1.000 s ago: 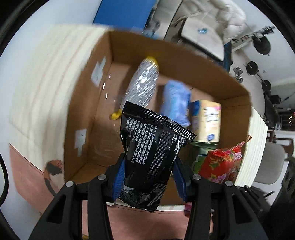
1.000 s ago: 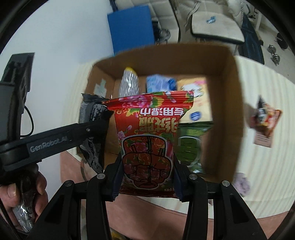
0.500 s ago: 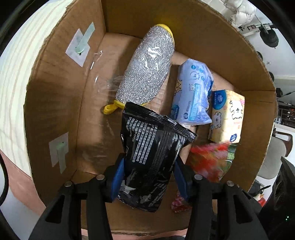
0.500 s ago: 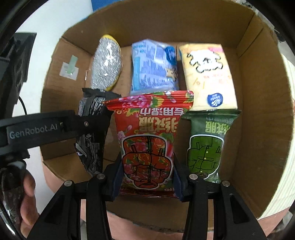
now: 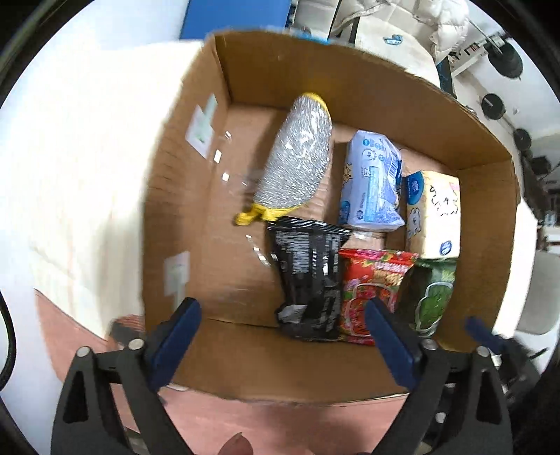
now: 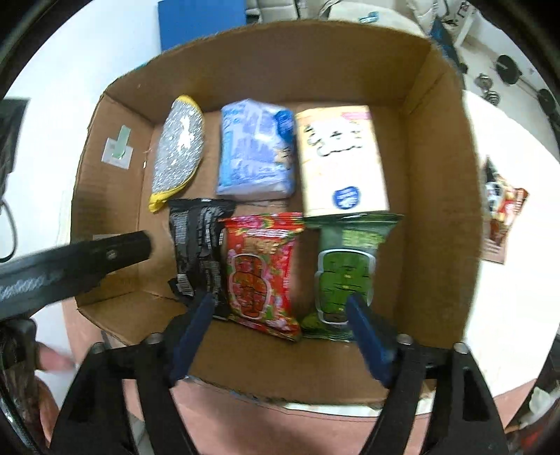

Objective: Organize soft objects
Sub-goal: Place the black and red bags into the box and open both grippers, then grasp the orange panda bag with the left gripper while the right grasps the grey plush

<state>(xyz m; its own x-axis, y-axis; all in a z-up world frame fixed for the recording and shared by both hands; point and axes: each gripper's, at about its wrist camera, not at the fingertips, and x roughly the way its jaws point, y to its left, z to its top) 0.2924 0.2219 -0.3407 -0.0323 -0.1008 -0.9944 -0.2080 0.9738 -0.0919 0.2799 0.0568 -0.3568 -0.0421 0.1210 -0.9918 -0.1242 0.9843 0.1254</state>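
A cardboard box (image 5: 196, 182) (image 6: 437, 175) holds two rows of soft packs. The black snack bag (image 5: 309, 276) (image 6: 197, 245), the red snack bag (image 5: 371, 290) (image 6: 260, 269) and a green bag (image 5: 432, 290) (image 6: 346, 269) lie in the near row. A silver and yellow scrubber (image 5: 297, 164) (image 6: 178, 150), a blue tissue pack (image 5: 372, 185) (image 6: 255, 150) and a cream tissue pack (image 5: 434, 213) (image 6: 341, 161) lie behind. My left gripper (image 5: 281, 329) is open and empty over the box's near edge. My right gripper (image 6: 280, 322) is open and empty above the near row.
Another snack bag (image 6: 500, 210) lies on the pale table right of the box. The left gripper's black arm (image 6: 70, 266) crosses the right wrist view at left. A blue panel (image 6: 199, 17) and white chairs stand behind the box.
Both grippers opened and let go: the black bag and the red bag now lie in the box's near row. Both grippers have pulled back toward the near edge.
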